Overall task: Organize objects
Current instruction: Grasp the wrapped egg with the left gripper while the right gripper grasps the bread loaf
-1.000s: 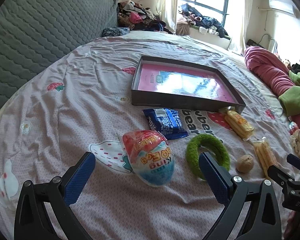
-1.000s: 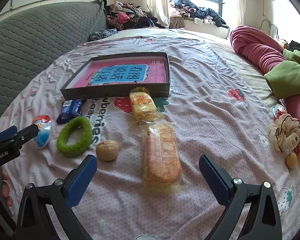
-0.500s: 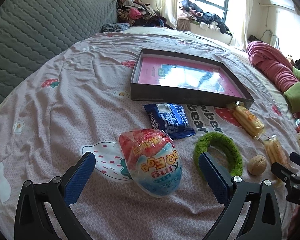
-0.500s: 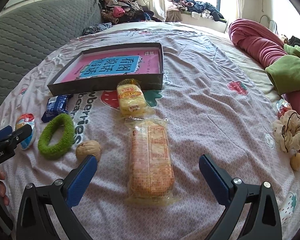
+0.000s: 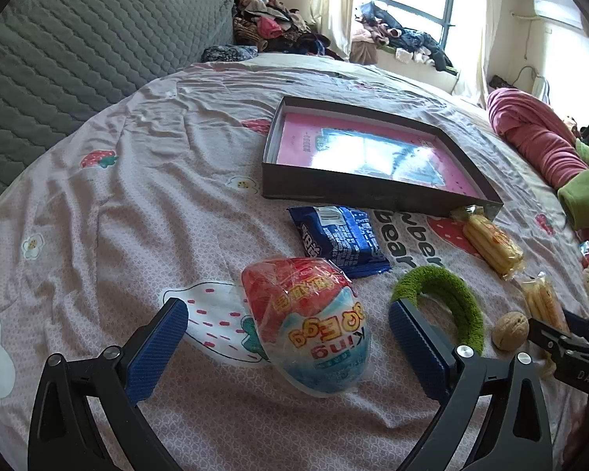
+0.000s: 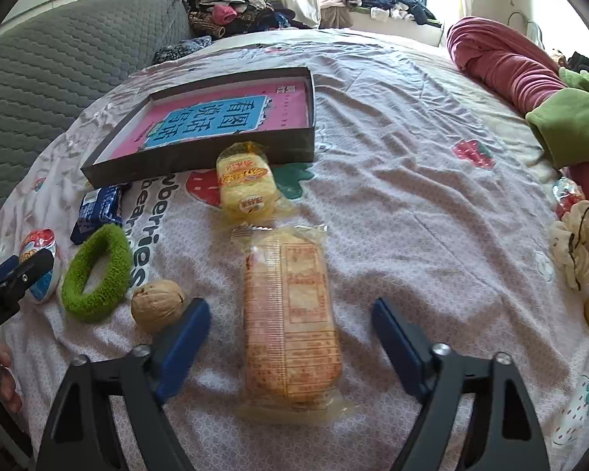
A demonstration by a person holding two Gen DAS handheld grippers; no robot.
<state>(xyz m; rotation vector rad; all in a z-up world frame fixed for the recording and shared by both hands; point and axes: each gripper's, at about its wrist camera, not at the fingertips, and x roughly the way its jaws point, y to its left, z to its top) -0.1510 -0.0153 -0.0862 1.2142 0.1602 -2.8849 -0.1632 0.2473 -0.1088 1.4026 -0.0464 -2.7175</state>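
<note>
On the bedsheet, a red and blue wrapped egg toy [image 5: 308, 324] lies between the open fingers of my left gripper [image 5: 288, 347]. A blue snack packet [image 5: 337, 239], a green fuzzy ring [image 5: 441, 298] and a walnut [image 5: 510, 329] lie near it. My right gripper [image 6: 290, 347] is open around the near end of a long wrapped biscuit pack [image 6: 290, 314]. A yellow snack pack [image 6: 245, 182] lies against the dark shallow box [image 6: 200, 157] with a pink bottom. The box also shows in the left wrist view [image 5: 357, 190].
A rolled pink blanket [image 6: 502, 62] and green cloth [image 6: 569, 125] lie at the bed's right. A cream scrunchie [image 6: 577, 247] sits at the right edge. A grey quilted headboard [image 5: 59, 59] stands left. Clothes are piled at the window.
Both grippers have moved forward and lower. The egg toy now lies between the left fingers and the biscuit pack between the right fingers. Both stay open.
</note>
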